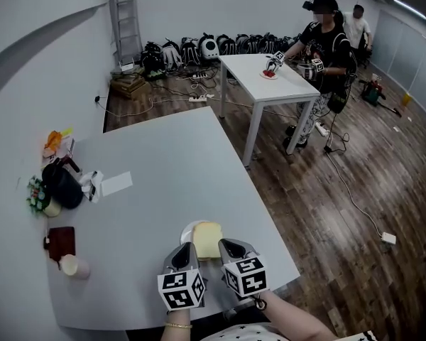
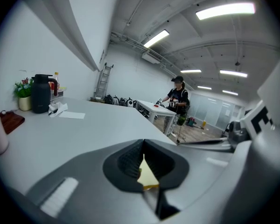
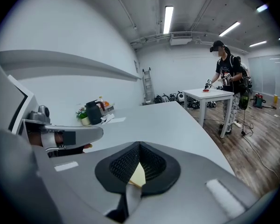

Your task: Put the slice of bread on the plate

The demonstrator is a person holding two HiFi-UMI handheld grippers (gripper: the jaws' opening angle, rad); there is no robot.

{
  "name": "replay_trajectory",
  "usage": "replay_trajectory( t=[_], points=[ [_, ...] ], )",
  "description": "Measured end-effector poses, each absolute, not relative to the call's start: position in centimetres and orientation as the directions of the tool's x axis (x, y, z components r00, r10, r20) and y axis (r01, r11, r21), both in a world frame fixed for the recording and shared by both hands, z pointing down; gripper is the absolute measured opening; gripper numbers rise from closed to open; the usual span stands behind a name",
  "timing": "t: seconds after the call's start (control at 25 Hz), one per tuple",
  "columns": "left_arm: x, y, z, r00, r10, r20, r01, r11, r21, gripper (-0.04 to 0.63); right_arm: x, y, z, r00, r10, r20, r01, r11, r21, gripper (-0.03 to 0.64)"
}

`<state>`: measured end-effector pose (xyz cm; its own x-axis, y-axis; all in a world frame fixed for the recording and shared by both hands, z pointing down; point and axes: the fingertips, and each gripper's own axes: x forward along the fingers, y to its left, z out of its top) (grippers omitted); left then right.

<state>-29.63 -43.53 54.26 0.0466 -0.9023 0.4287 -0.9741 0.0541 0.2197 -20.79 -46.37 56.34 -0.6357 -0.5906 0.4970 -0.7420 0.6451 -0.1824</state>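
Note:
A pale yellow slice of bread [image 1: 206, 239] stands on edge over a small white plate [image 1: 187, 231] near the front edge of the grey table [image 1: 163, 162]. My left gripper [image 1: 185, 251] meets the slice from the left and my right gripper [image 1: 231, 248] from the right. In the left gripper view the jaws [image 2: 142, 158] are shut, with a wedge of bread [image 2: 147, 177] between the dark pads. The right gripper view shows the same: jaws [image 3: 139, 163] shut with bread [image 3: 137, 176] pinched between them. Most of the plate is hidden behind the bread.
At the table's left stand a black jug [image 1: 62, 185], a small plant [image 1: 37, 195], a sheet of paper [image 1: 116, 183], a brown board [image 1: 61, 239] and a cup [image 1: 74, 266]. The table's right edge drops to wooden floor. A person works at a white table [image 1: 266, 82] farther off.

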Motion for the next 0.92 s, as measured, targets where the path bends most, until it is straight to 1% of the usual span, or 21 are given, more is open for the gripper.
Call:
replay_trajectory(
  t=[0.92],
  points=[
    [-28.1,-43.3,51.7,0.099,-0.916,0.389,-0.982,-0.027,0.185,0.008,-20.9,-45.0,54.2,-0.635,-0.633,0.443,-0.751,0.639,-0.163,-0.002]
  ],
)
